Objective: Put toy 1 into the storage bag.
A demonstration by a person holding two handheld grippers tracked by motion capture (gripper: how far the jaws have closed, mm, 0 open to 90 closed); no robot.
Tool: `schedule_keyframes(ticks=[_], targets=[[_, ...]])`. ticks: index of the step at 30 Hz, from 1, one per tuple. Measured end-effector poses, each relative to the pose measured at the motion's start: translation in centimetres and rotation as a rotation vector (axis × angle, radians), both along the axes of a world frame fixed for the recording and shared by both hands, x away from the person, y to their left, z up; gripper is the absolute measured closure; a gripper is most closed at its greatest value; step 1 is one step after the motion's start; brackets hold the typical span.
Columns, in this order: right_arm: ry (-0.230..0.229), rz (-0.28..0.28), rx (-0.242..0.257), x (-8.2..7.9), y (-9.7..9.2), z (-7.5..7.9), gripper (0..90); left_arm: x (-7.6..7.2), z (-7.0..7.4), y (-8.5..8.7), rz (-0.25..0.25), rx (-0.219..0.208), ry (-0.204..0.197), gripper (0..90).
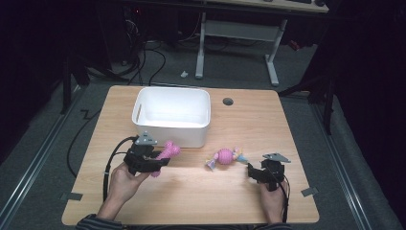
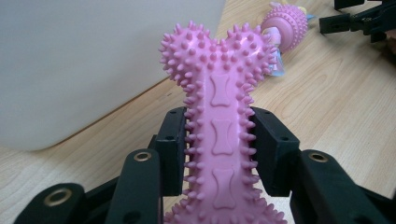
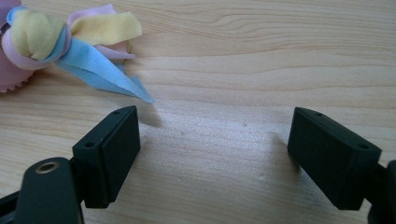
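Left gripper (image 2: 219, 154) clamps pink spiky rubber bone (image 2: 219, 116) beside white plastic bin (image 1: 171, 115); right gripper (image 3: 215, 158) sits open nr pink ball toy w/ apparently cloth tails (image 1: 224, 156).

Left tool (image 1: 160, 162) clamped tight, raised off the table; right tool (image 1: 251, 170) low, jaws wide apart.
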State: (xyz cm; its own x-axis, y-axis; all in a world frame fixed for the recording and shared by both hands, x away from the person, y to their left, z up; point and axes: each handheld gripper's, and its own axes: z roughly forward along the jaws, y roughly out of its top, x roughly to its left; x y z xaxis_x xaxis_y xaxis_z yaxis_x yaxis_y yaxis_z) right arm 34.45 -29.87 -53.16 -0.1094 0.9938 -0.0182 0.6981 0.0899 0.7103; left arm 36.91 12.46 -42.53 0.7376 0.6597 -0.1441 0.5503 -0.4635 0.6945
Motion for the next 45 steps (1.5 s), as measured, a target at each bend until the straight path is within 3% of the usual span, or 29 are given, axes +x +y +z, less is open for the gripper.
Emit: schedule_keyframes(ticks=[20,30,33,45], targets=[[0.003,0.018,-0.003,0.0,0.1,0.0,15.1,0.6,3.0,0.0,-0.003,-0.012,-0.032,58.6],[0.003,0.018,-0.003,0.0,0.1,0.0,15.1,1.7,5.3,0.0,-0.008,0.001,-0.05,58.7],[0.003,0.018,-0.003,0.0,0.1,0.0,15.1,2.3,6.0,-0.1,-0.005,0.025,-0.055,58.8],[0.003,0.02,-0.003,0.0,0.1,0.0,15.1,4.0,8.1,-0.2,0.0,0.027,-0.065,58.8]])
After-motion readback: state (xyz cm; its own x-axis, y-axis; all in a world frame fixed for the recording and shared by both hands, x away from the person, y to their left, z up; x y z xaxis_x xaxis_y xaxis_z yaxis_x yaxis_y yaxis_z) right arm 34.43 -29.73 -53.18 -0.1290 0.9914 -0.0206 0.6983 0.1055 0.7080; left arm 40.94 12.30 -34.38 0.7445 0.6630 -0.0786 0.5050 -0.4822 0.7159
